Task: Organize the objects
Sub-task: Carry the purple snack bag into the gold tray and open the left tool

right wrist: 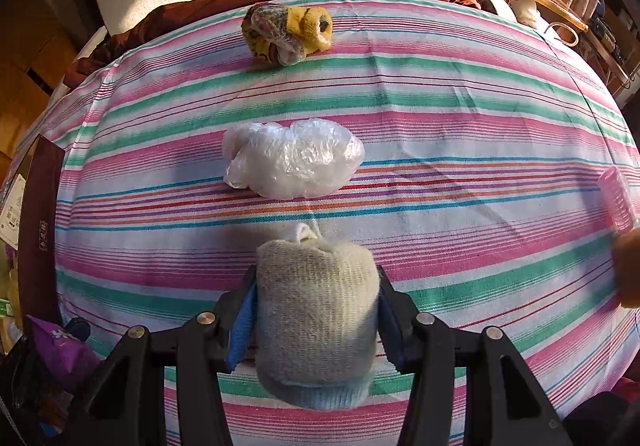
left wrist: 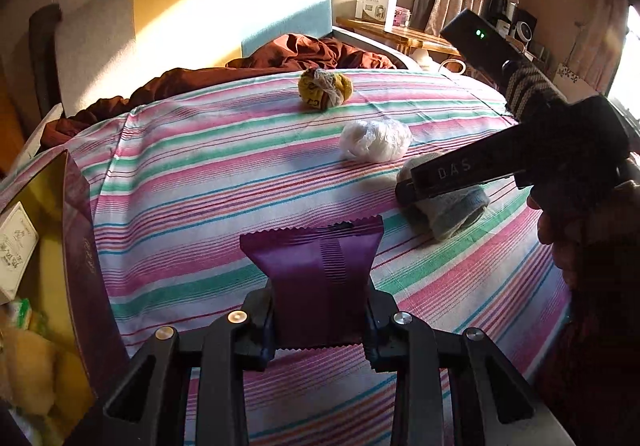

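My left gripper (left wrist: pixel 320 330) is shut on a purple snack packet (left wrist: pixel 318 270), held upright a little above the striped sheet (left wrist: pixel 200 174). My right gripper (right wrist: pixel 316 322) is shut on a rolled grey-and-blue sock (right wrist: pixel 316 310) that rests on the sheet (right wrist: pixel 460 118); in the left wrist view the right gripper (left wrist: pixel 404 194) comes in from the right onto that sock (left wrist: pixel 452 210). Beyond lie a crumpled clear plastic bag (right wrist: pixel 292 158) (left wrist: pixel 376 140) and a yellow sock bundle (right wrist: pixel 286 32) (left wrist: pixel 325 88). The purple packet (right wrist: pixel 60 346) shows at the lower left of the right wrist view.
An open dark purple box (left wrist: pixel 86 266) with cards and yellow items stands at the left edge of the bed. A brown blanket (left wrist: pixel 304 50) is heaped at the far end. A pink ribbed item (right wrist: pixel 618 200) sits at the right edge. A wooden table (left wrist: pixel 404 34) with boxes stands behind.
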Available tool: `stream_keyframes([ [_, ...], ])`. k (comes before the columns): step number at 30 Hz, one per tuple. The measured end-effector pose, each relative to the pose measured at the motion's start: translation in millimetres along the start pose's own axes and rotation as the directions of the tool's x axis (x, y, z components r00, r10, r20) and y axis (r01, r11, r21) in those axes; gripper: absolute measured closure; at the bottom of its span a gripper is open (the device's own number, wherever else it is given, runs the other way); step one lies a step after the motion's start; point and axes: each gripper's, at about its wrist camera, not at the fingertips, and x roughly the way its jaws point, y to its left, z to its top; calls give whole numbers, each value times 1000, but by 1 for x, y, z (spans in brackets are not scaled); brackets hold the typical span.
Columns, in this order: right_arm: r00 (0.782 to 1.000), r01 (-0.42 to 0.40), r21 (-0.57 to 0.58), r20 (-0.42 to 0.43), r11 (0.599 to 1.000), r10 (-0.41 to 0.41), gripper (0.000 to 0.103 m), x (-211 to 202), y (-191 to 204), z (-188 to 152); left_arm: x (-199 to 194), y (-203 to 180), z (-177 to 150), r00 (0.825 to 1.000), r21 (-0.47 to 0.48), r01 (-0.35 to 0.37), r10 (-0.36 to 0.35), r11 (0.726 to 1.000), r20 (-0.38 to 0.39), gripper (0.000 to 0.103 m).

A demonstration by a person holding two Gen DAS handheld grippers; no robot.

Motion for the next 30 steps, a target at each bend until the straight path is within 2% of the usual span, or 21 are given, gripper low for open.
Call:
stream_keyframes([
  [16,1000,-1,3,2,1000,1,50,-1,-1,-10,-56,25,9,995,-48,-40,44,998,87,70],
  [23,1000,4,-2,0,1000,-4,50,-1,-1,-9,-72,60,5,991,-125,-86,98,988,95,70],
  [30,1000,18,-14,-1,1000,-18,50,3,6,-10,-93,106,-5,979,-217,-147,174,965,109,70],
])
